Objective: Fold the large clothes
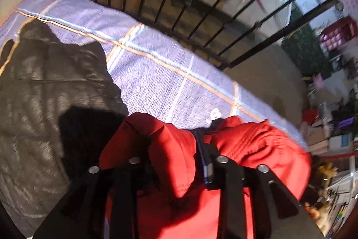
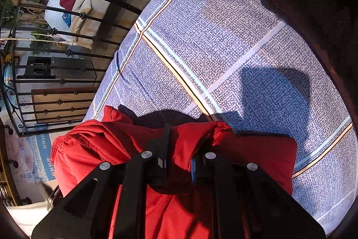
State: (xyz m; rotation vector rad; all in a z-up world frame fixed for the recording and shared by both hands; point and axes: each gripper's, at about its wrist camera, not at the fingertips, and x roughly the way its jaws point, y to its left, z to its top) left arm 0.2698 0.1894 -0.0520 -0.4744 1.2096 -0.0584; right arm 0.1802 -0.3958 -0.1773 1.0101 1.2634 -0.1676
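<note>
Blue-grey checked bedsheet [image 2: 223, 48] spread wide, grey quilted coat [image 1: 44, 82] lying off to one side. Red padded jacket [image 2: 190, 142] bunched at the sheet's near edge: soft, puffy, slippery-looking, best pinched along hems. Right gripper [image 2: 179, 168] clamped on a fold. Left gripper [image 1: 176, 162] parted, fabric loose between.

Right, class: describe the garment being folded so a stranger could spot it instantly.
Start at the bed's blue-grey checked sheet with orange and white stripes. At its near edge lies a bright red padded jacket, bunched between both grippers. Its neighbour, a quilted jacket, is dark grey.
</note>
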